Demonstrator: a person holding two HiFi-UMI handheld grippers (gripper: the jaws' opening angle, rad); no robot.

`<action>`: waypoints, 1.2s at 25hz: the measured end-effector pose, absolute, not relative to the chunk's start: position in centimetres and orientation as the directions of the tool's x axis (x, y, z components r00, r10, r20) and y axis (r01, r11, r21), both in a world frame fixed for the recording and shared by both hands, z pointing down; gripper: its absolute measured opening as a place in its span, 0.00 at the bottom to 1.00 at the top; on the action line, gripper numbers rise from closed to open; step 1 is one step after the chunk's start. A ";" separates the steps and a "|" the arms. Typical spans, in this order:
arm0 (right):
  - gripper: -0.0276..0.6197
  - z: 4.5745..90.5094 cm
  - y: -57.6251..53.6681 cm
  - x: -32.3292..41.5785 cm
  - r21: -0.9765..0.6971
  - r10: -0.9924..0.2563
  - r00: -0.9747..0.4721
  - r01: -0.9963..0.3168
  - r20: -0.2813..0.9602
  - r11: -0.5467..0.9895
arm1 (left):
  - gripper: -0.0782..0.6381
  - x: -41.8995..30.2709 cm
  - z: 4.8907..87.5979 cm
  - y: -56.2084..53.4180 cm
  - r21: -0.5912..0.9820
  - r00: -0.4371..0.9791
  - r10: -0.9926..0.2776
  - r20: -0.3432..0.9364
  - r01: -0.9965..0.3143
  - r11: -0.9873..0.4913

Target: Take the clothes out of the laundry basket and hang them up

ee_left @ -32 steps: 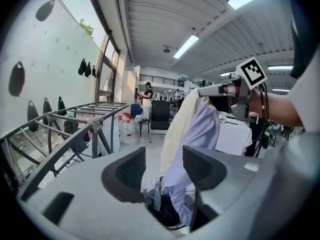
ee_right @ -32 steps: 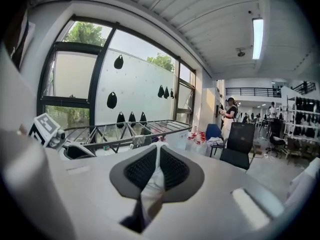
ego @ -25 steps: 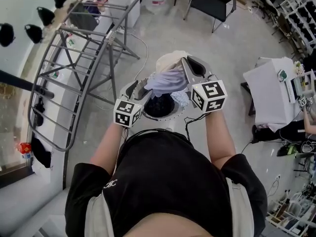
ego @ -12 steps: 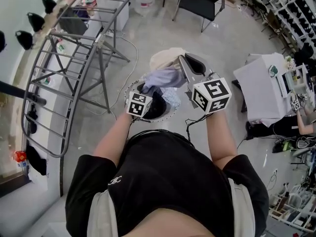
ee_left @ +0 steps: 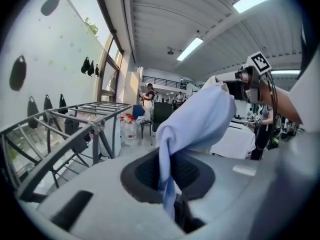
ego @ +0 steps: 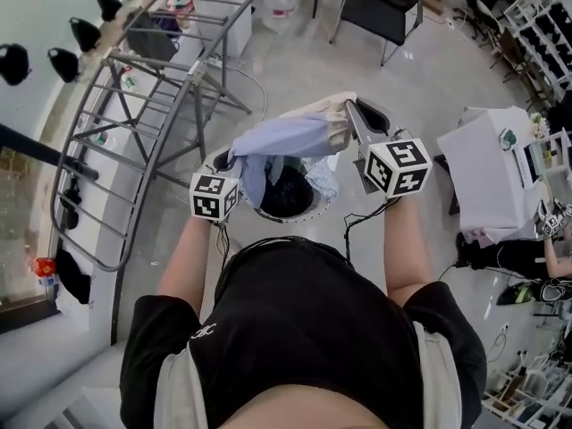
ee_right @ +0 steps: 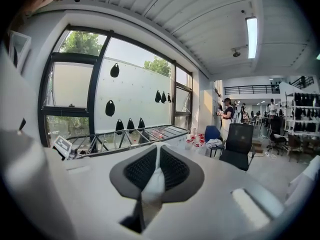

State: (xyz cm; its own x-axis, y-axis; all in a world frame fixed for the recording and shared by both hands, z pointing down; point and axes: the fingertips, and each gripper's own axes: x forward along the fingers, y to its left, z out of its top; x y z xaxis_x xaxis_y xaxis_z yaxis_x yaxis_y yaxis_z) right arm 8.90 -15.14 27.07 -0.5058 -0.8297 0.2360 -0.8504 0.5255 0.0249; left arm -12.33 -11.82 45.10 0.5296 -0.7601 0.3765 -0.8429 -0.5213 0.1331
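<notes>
A light blue garment (ego: 288,139) hangs stretched between both grippers above the round laundry basket (ego: 315,206), which holds dark clothes (ego: 288,193). My left gripper (ego: 229,162) grips the garment's left end. Its jaws are closing, and the blue cloth (ee_left: 195,119) runs down between the pads. My right gripper (ego: 354,116) is shut on the garment's pale cream edge (ego: 332,119). In the right gripper view a fold of white cloth (ee_right: 154,184) is pinched between the jaws of the right gripper (ee_right: 156,171). The left gripper (ee_left: 167,174) points toward the right one.
A metal drying rack (ego: 134,123) stands to the left by the wall. A black chair (ego: 386,5) is at the far side. A white table (ego: 487,164) stands at the right, with a person's arm (ego: 559,262) beside it.
The left gripper left the basket rim, closed on the blue garment's end and pulled it up and left. The garment now spreads between the grippers.
</notes>
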 end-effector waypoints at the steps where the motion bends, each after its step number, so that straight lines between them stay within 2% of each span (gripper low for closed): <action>1: 0.09 27.2 -15.3 8.7 0.018 -0.823 -0.516 -0.845 0.239 0.535 | 0.15 -13.6 43.9 -11.7 0.120 0.506 -0.781 0.365 -0.858 -0.500; 13: 0.09 26.9 -16.0 1.3 -0.009 -0.654 -0.720 -0.674 0.232 0.739 | 0.15 -25.3 30.9 -8.2 -0.016 0.203 -0.947 0.248 -0.977 -0.213; 17: 0.09 25.9 -16.1 -1.8 0.005 -0.598 -0.774 -0.611 0.208 0.792 | 0.15 -27.7 29.4 -6.0 -0.081 0.097 -0.961 0.259 -0.989 -0.122; 30: 0.09 21.5 -16.0 -17.0 0.075 -0.379 -0.916 -0.372 0.131 0.925 | 0.15 -37.7 24.7 3.0 -0.109 -0.196 -0.963 0.185 -0.978 0.178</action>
